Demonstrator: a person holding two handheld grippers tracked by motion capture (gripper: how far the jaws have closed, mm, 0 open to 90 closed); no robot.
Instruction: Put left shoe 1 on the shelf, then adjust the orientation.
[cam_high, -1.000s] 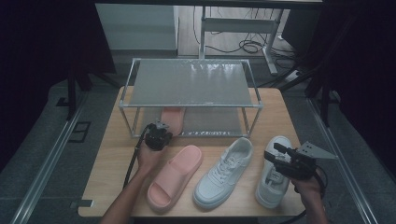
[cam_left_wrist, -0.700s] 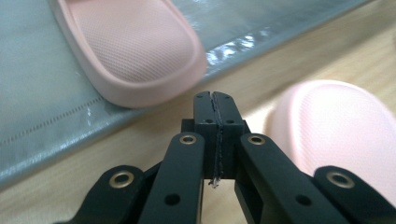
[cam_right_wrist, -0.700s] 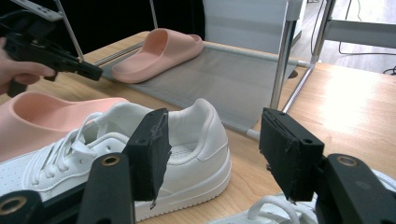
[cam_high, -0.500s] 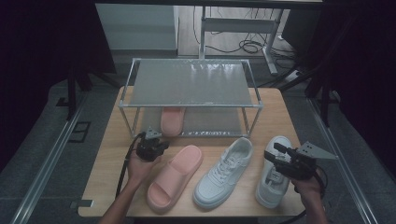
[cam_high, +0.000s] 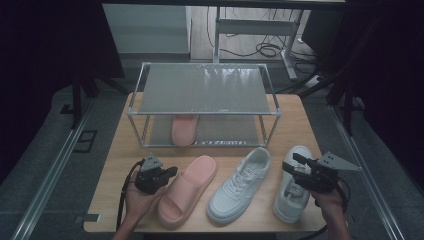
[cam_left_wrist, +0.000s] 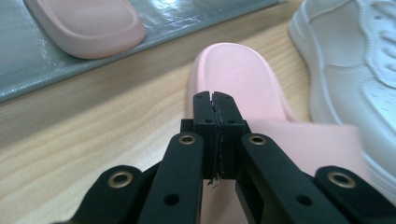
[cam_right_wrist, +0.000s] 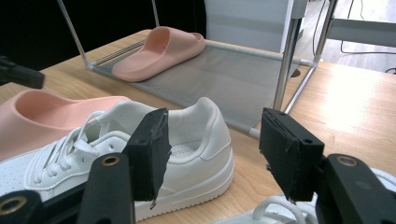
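A pink slipper (cam_high: 187, 190) lies on the table at front left, its toe pointing toward the rack. Its mate (cam_high: 184, 129) rests on the rack's lower shelf (cam_high: 225, 131). My left gripper (cam_high: 171, 172) is shut and empty, held just left of the table slipper. In the left gripper view the closed jaws (cam_left_wrist: 214, 95) hover over that slipper (cam_left_wrist: 238, 70). Two white sneakers (cam_high: 240, 185) (cam_high: 286, 206) lie to the right. My right gripper (cam_high: 295, 166) stands open over the rightmost sneaker, and its view looks at the heel of the middle sneaker (cam_right_wrist: 187, 149).
A two-tier metal rack (cam_high: 205, 90) with mesh shelves stands at the table's back centre. Bare wood shows between the rack and the shoes (cam_high: 235, 150). The table's front edge (cam_high: 200, 232) runs just behind the shoes' heels. Cables trail from both grippers.
My left gripper has drawn back from the rack's lower shelf toward the front left, staying shut. The right gripper and all shoes are where they were.
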